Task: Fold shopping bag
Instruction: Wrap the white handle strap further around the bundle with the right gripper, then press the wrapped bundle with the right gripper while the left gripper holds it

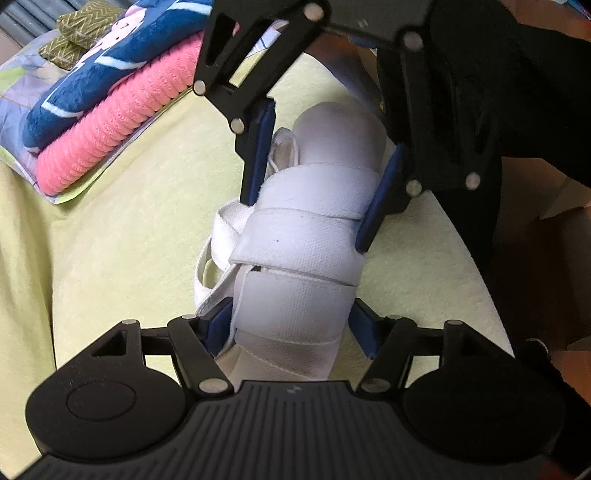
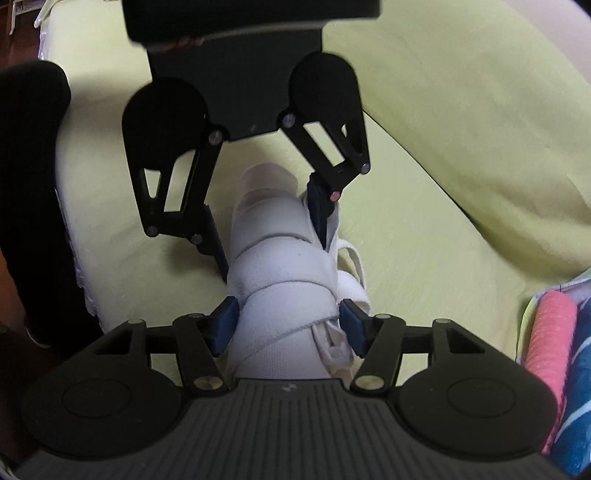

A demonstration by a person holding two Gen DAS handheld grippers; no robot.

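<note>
1. Now the left gripper (image 1: 290, 328) reaches forward low over the yellow-green bedsheet (image 1: 122, 240), its jaws pinching the near end of the shopping bag (image 1: 295, 258), blue pads pressed to both sides of the white roll.
2. Opposite it, the right gripper (image 2: 288, 325) comes in from the far end of the shopping bag (image 2: 284, 273); its jaws likewise clamp the roll, one pad on each side.
3. Seen from the left wrist, the right gripper (image 1: 317, 181) faces the camera head-on, tilted slightly, with a black sleeve (image 1: 517, 110) behind it.
4. Seen from the right wrist, the left gripper (image 2: 271, 229) faces back, its linkages angled down to the bag.
5. Rolled into a compact cylinder and wrapped round by its own webbing straps, the bag is held between the two grippers just over the sheet; a loose strap loop (image 1: 218, 236) sticks out on one side.
6. Beyond the bag lies a stack of folded textiles: a pink ribbed towel (image 1: 110, 118), a navy blanket (image 1: 85, 85) beside it, and two olive patterned bundles (image 1: 79, 33) farther off.
</note>
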